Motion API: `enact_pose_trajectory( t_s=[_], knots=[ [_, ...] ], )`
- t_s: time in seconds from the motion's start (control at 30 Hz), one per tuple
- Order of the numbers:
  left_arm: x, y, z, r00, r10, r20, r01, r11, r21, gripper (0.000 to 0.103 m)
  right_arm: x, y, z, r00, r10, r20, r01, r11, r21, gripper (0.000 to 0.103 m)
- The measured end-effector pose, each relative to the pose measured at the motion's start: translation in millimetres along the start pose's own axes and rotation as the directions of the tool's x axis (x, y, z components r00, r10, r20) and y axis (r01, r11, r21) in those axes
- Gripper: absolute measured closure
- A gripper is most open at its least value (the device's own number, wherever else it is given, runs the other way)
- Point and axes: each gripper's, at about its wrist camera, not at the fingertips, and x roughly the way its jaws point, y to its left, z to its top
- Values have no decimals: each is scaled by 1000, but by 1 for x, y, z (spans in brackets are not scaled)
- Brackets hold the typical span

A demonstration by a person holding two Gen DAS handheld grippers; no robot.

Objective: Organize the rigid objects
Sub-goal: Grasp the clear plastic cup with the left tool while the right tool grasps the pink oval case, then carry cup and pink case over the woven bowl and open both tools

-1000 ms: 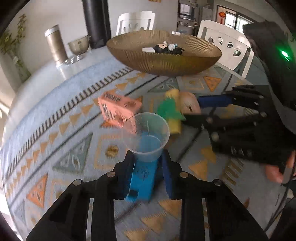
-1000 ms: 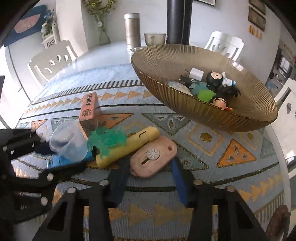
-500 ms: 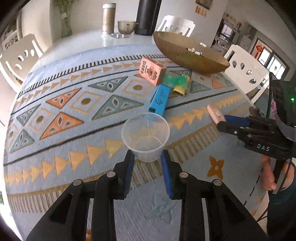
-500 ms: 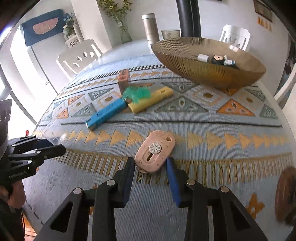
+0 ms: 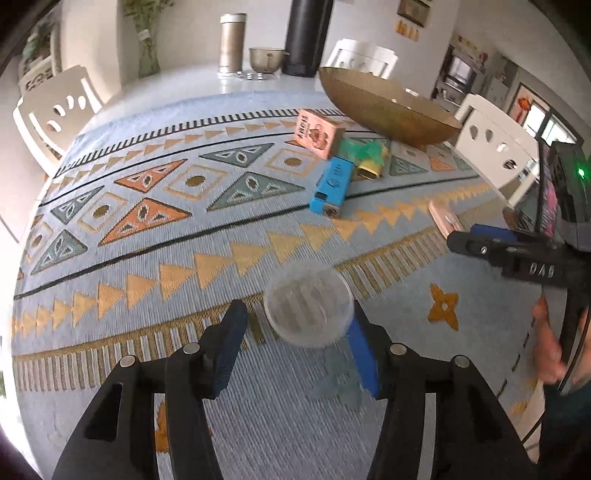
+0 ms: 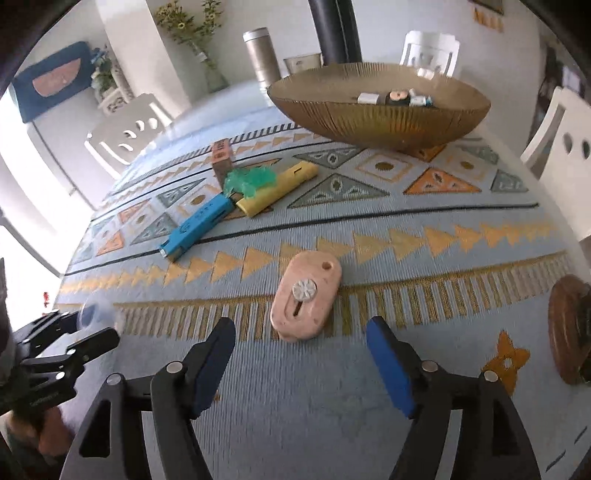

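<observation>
Both grippers spread wide, holding nothing: left gripper point(image 5: 295, 343) beside clear cup point(image 5: 308, 314), right gripper point(image 6: 301, 354) behind pink case point(image 6: 306, 295). Best back straight off, no nudging.

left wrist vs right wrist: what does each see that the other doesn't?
Left wrist only: the black flask, and the clear cup seen sharply between its open fingers.

Right wrist only: the small items inside the gold bowl, the pink cutter's dial face, a brown disc.

Both: blue box, yellow box, green toy, orange box, patterned cloth.
</observation>
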Motion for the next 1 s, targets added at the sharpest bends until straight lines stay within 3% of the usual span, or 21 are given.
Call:
enact_pose_trajectory(
  t_s=[0.17,0.2,0.23,0.4,0.53,0.63,0.77,0.87,1.0],
  knots=[
    [1,-7,-1,999,35,17,-35,999,18,53,9,24,5,992,-118,33,120,991,-65,52],
    [2,-9,-1,999,48,26,-48,999,22,57,9,26,4,990,-137,37,139,987,-82,55],
    [1,-9,-1,998,53,31,-54,998,23,70,9,29,4,992,-124,40,127,987,-101,69],
    [-11,-10,0,995,35,89,-36,999,14,70,-10,40,-5,994,10,105,10,982,-189,69],
    [-29,-14,12,990,-3,138,3,1000,0,70,-25,36,-6,984,114,134,-91,982,-165,69],
    [-48,-27,30,979,-28,200,20,999,39,70,-38,32,-1,981,115,155,-92,985,-144,69],
    [-70,-51,66,961,-40,273,13,995,100,70,-76,19,21,962,118,248,-93,990,-109,69],
    [-85,-72,105,935,-93,342,49,990,135,70,-110,0,48,934,52,353,-36,998,-52,69],
    [-88,-97,149,899,-139,415,75,983,166,70,-137,-35,86,897,-15,441,-20,997,73,69]
  ],
)
